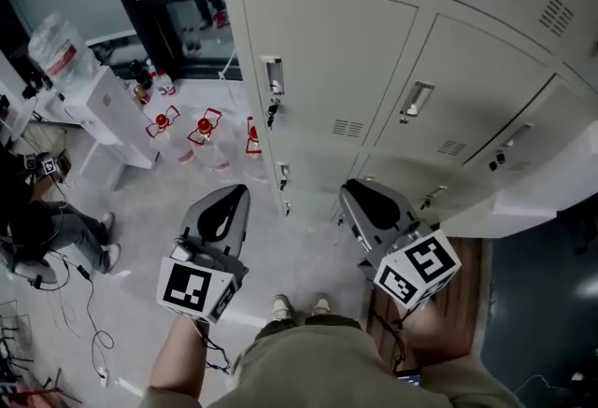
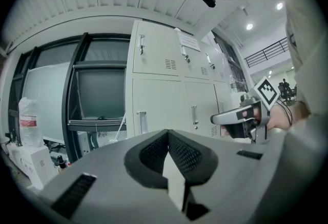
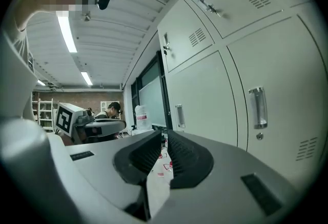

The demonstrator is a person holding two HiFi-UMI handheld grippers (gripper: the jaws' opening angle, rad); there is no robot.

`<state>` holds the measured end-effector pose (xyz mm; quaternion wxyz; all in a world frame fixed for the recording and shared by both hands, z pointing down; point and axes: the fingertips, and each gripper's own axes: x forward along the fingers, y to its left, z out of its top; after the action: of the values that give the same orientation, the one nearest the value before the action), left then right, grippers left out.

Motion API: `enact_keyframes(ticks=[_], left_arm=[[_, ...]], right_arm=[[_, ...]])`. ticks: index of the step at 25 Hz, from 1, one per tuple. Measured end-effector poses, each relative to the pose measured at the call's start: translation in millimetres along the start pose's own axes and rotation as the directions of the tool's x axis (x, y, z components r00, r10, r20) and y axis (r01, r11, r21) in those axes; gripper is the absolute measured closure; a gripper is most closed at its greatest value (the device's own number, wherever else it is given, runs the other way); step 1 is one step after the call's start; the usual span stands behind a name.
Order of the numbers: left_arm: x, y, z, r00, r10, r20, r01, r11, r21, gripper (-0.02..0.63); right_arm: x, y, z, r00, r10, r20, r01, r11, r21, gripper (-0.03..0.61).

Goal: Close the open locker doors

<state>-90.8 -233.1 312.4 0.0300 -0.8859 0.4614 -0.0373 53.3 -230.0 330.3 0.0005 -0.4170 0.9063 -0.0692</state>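
A bank of pale grey lockers fills the top and right of the head view; the doors in front of me are closed, with handles and keys. At the right a white door stands out from the bank, seen edge-on. My left gripper is held level in front of the lockers, its pads meeting at the tips with nothing between them. My right gripper is beside it, pointing level at the lower doors. Only a thin slit separates its pads, with nothing in it.
Red-capped bottles stand on the floor left of the lockers, next to a white table with a bag. A person sits at the far left among cables. A brown wooden panel lies below the projecting door.
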Motion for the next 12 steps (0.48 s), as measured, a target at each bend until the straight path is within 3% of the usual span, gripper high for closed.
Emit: enact_keyframes(ticks=[6, 12], left_arm=[[-24.9, -25.1, 30.2, 0.999, -0.011, 0.047, 0.008, 0.999, 0.049, 0.607], [-38.7, -40.2, 32.7, 0.998, -0.018, 0.054, 0.017, 1.000, 0.025, 0.607]], right_arm=[[-31.9, 24.2, 25.4, 0.999, 0.025, 0.046, -0.024, 0.999, -0.029, 0.540], [-56.0, 51.2, 36.1, 0.996, 0.063, 0.056, -0.061, 0.997, -0.038, 0.554]])
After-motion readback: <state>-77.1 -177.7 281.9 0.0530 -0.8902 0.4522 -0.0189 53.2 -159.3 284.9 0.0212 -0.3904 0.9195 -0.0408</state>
